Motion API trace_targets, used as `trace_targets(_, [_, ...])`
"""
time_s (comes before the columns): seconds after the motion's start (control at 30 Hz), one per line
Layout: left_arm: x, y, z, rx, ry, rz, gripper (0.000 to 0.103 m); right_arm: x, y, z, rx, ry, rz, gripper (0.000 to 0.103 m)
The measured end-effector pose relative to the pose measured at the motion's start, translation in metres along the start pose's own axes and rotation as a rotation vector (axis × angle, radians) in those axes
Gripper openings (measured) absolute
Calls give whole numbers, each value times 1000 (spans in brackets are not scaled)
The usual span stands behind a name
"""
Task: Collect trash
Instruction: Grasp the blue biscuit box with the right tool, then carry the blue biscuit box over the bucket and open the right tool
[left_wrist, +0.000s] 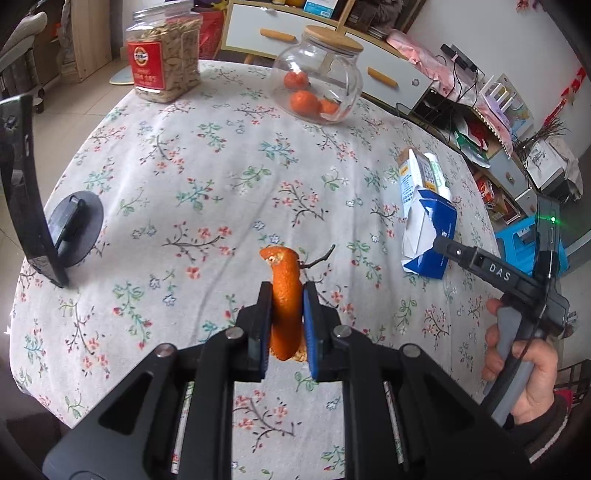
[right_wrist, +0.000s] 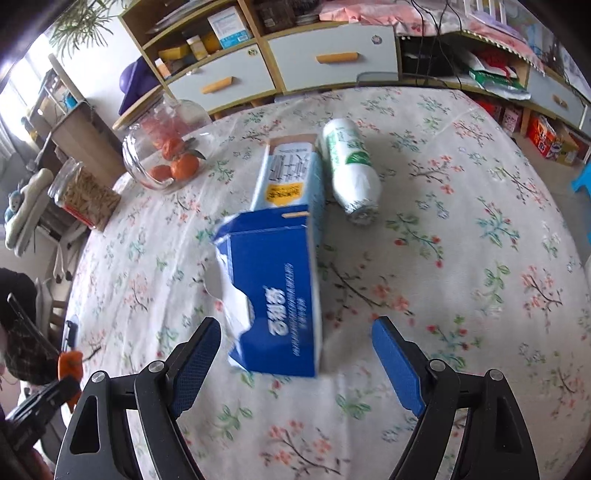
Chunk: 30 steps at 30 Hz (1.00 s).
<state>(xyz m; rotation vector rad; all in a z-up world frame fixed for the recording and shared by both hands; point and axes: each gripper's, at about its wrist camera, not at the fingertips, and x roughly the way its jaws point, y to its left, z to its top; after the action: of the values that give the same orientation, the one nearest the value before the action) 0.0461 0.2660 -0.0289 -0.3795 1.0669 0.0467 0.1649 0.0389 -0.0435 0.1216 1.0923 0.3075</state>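
My left gripper is shut on a strip of orange peel and holds it above the floral tablecloth; the peel also shows at the far left of the right wrist view. A small brown twig lies on the cloth just past the peel. My right gripper is open and empty, just short of a torn blue and white carton lying on its side. In the left wrist view the carton lies at the right, with the right gripper next to it.
A white and green plastic-bag roll lies beside the carton. A glass jar of tangerines and a plastic jar of seeds stand at the far edge. A phone on a round stand is at the left. Cabinets lie beyond the table.
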Motion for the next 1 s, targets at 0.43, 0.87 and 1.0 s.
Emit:
trace_targets(0.43, [-10, 16, -2, -19, -7, -1, 17, 11, -9, -5, 20, -38, -25, 47])
trace_targets(0.87, [-7, -5, 2, 11, -17, -1, 17, -31, -24, -9, -42, -56, -25, 40])
trace_targets(1.0, [-3, -17, 4, 26, -16, -4, 17, -47, -43, -7, -29, -66, -24, 40])
